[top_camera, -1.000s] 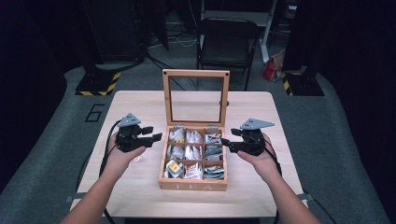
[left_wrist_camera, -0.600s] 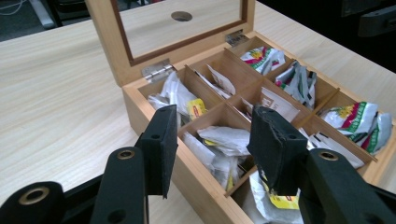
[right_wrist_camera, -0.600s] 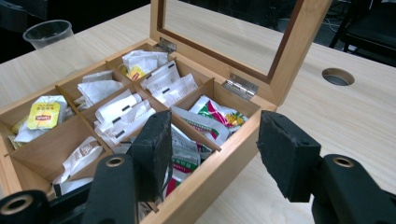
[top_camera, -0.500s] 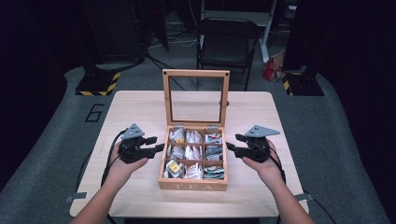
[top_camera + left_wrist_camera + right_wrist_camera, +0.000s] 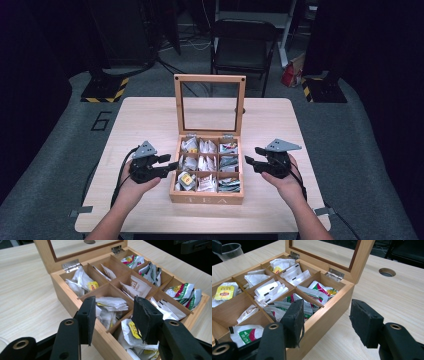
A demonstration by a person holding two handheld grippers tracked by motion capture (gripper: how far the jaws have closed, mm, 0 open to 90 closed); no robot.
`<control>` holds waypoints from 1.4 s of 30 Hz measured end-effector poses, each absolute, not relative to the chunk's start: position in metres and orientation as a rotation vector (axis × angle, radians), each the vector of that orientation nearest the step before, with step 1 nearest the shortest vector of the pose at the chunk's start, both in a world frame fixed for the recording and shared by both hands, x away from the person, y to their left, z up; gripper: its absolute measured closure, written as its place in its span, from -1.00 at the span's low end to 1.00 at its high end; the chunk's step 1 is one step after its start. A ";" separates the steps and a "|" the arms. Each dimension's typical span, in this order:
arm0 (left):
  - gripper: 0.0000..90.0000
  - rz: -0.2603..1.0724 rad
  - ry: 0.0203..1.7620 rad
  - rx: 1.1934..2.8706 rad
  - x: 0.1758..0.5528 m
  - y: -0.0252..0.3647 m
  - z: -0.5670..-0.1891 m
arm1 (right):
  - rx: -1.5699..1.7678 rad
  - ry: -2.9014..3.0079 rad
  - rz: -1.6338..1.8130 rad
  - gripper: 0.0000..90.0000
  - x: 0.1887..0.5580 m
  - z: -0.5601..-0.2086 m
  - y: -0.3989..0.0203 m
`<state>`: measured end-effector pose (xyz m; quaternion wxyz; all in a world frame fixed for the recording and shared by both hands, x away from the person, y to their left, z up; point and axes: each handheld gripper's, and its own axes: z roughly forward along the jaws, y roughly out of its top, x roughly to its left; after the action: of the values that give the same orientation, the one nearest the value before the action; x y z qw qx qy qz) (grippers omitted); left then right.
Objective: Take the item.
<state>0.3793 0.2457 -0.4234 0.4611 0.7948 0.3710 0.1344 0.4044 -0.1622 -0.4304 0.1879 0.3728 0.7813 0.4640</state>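
A wooden tea box [image 5: 206, 197] stands open at the table's middle, its glass lid [image 5: 210, 79] upright. Its compartments hold paper tea bags [image 5: 135, 286]. My left gripper [image 5: 171, 164] sits at the box's left side. In the left gripper view its jaws [image 5: 113, 315] have just been closing; they hang open over the near compartments without touching a bag. My right gripper [image 5: 251, 156] is at the box's right side. Its jaws [image 5: 325, 320] have also just been closing. They straddle the box's side wall [image 5: 329, 312] with the pads clear of it.
The pale wooden table [image 5: 150, 120] has a round cable hole [image 5: 387, 272] behind the lid. A black chair [image 5: 240, 50] stands beyond the far edge. Grey carpet with a painted 6 [image 5: 101, 120] lies to the left.
Both hands have sunk and drawn back a little toward the table's front edge, staying beside the box. The jaws of both grippers stand narrower than before.
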 end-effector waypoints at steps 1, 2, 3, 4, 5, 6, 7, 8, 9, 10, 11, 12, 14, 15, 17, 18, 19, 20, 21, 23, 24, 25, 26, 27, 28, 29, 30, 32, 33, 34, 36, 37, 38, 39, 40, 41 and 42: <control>0.18 0.328 0.912 1.961 0.378 0.245 -0.425 | 1.043 2.199 1.302 -0.02 0.404 -0.431 -0.162; 0.19 0.311 0.917 1.962 0.377 0.243 -0.428 | 1.043 2.196 1.299 -0.02 0.403 -0.433 -0.163; 0.20 0.306 0.916 1.966 0.376 0.242 -0.429 | 1.051 2.195 1.301 -0.02 0.403 -0.434 -0.163; 0.21 0.310 0.914 1.967 0.376 0.242 -0.430 | 1.051 2.194 1.299 -0.02 0.403 -0.435 -0.163; 0.21 0.310 0.914 1.967 0.376 0.242 -0.430 | 1.051 2.194 1.299 -0.02 0.403 -0.435 -0.163; 0.23 0.316 0.909 1.968 0.376 0.241 -0.431 | 1.058 2.196 1.303 -0.02 0.403 -0.437 -0.163; 0.23 0.309 0.907 1.972 0.376 0.241 -0.432 | 1.065 2.197 1.305 -0.02 0.403 -0.438 -0.162; 0.23 0.309 0.907 1.972 0.376 0.241 -0.432 | 1.065 2.197 1.305 -0.02 0.403 -0.438 -0.162; 0.23 0.305 0.908 1.972 0.375 0.240 -0.434 | 1.060 2.200 1.304 -0.02 0.403 -0.439 -0.162; 0.23 0.299 0.907 1.976 0.374 0.239 -0.435 | 1.058 2.201 1.298 -0.02 0.403 -0.441 -0.162; 0.23 0.299 0.906 1.980 0.374 0.238 -0.437 | 1.058 2.202 1.295 -0.02 0.403 -0.441 -0.162; 0.23 0.302 0.904 1.984 0.373 0.237 -0.439 | 1.065 2.201 1.294 -0.02 0.403 -0.442 -0.162; 0.23 0.284 0.908 1.983 0.372 0.235 -0.441 | 1.058 2.200 1.297 -0.02 0.402 -0.443 -0.161; 0.23 0.283 0.907 1.985 0.372 0.234 -0.443 | 1.059 2.201 1.297 -0.02 0.402 -0.444 -0.161; 0.23 0.281 0.902 1.991 0.371 0.233 -0.444 | 1.054 2.203 1.294 -0.02 0.402 -0.445 -0.162; 0.23 0.281 0.902 1.991 0.371 0.233 -0.444 | 1.054 2.203 1.294 -0.02 0.402 -0.445 -0.162; 0.23 0.285 0.893 1.994 0.371 0.232 -0.445 | 1.061 2.200 1.294 -0.02 0.402 -0.445 -0.162; 0.23 0.284 0.895 1.991 0.370 0.231 -0.447 | 1.061 2.199 1.294 -0.02 0.402 -0.445 -0.162; 0.23 0.284 0.895 1.991 0.370 0.231 -0.447 | 1.061 2.199 1.294 -0.02 0.402 -0.445 -0.162; 0.23 0.278 0.897 1.997 0.371 0.230 -0.450 | 1.067 2.194 1.294 -0.02 0.402 -0.446 -0.163; 0.23 0.278 0.897 1.997 0.371 0.230 -0.450 | 1.063 2.192 1.294 -0.02 0.402 -0.446 -0.163; 0.23 0.268 0.897 1.999 0.371 0.229 -0.452 | 1.064 2.191 1.291 -0.02 0.402 -0.446 -0.164; 0.23 0.268 0.897 1.999 0.371 0.229 -0.452 | 1.064 2.191 1.291 -0.02 0.402 -0.446 -0.164; 0.22 0.255 0.903 2.001 0.371 0.227 -0.455 | 1.065 2.191 1.293 -0.02 0.401 -0.446 -0.164; 0.21 0.250 0.901 2.005 0.371 0.226 -0.456 | 1.065 2.191 1.294 -0.02 0.401 -0.446 -0.164; 0.21 0.253 0.896 2.009 0.371 0.225 -0.457 | 1.064 2.191 1.293 -0.02 0.401 -0.446 -0.164; 0.20 0.249 0.901 2.007 0.371 0.224 -0.458 | 1.064 2.189 1.295 -0.02 0.401 -0.446 -0.164; 0.20 0.245 0.898 2.014 0.372 0.223 -0.459 | 1.062 2.190 1.294 -0.02 0.401 -0.446 -0.164; 0.19 0.250 0.898 2.012 0.372 0.222 -0.460 | 1.062 2.191 1.293 -0.02 0.401 -0.447 -0.164; 0.19 0.250 0.898 2.012 0.372 0.222 -0.460 | 1.062 2.191 1.293 -0.02 0.401 -0.447 -0.164; 0.18 0.242 0.900 2.016 0.372 0.222 -0.461 | 1.060 2.200 1.287 -0.02 0.401 -0.447 -0.164; 0.18 0.236 0.898 2.015 0.373 0.222 -0.461 | 1.061 2.199 1.285 -0.02 0.401 -0.447 -0.164; 0.18 0.244 0.900 2.008 0.373 0.220 -0.462 | 1.067 2.197 1.286 -0.02 0.401 -0.447 -0.164; 0.18 0.238 0.890 2.023 0.373 0.221 -0.462 | 1.065 2.197 1.287 -0.02 0.401 -0.447 -0.164; 0.18 0.235 0.898 2.019 0.373 0.219 -0.462 | 1.065 2.196 1.287 -0.02 0.401 -0.447 -0.164; 0.18 0.230 0.890 2.030 0.373 0.219 -0.462 | 1.065 2.194 1.288 -0.02 0.401 -0.447 -0.164; 0.17 0.232 0.889 2.032 0.373 0.219 -0.462 | 1.053 2.198 1.289 -0.02 0.401 -0.447 -0.164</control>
<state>0.3727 0.2187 -0.4622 0.4401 0.8183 0.3578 0.0933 0.4012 -0.1643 -0.4471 0.1911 0.3750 0.7825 0.4590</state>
